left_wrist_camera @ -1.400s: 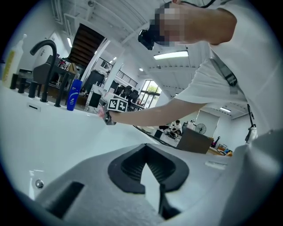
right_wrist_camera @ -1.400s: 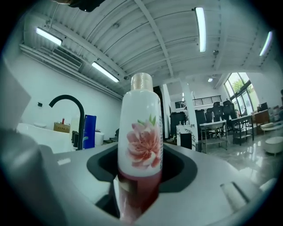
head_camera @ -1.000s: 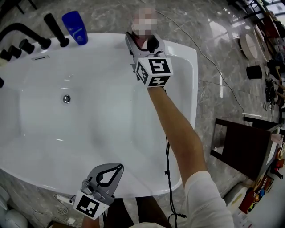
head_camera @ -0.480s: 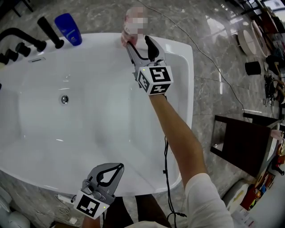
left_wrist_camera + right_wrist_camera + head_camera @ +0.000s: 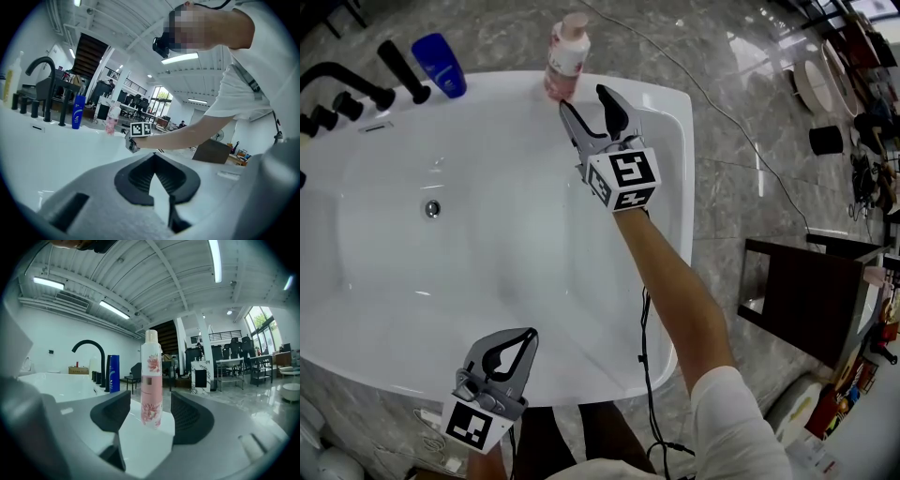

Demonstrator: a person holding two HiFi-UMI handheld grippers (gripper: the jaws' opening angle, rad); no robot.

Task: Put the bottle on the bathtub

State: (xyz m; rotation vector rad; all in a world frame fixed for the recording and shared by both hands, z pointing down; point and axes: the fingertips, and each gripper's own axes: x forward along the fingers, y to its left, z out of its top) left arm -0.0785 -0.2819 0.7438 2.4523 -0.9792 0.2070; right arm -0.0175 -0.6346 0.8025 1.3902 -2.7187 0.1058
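Head view showed the pink bottle (image 5: 566,54) standing upright on the far rim of the bathtub (image 5: 684,169), just beyond the tips of the right gripper (image 5: 586,103), whose 2 jaws were spread wide and gripped nothing. The left gripper (image 5: 508,352) hung by the near rim, well apart. Left gripper view showed its jaws pressed together, empty. Right gripper view showed the bottle straight ahead, vertical, centred in the gap, touching neither jaw; a straight pull toward the near side looked clear.
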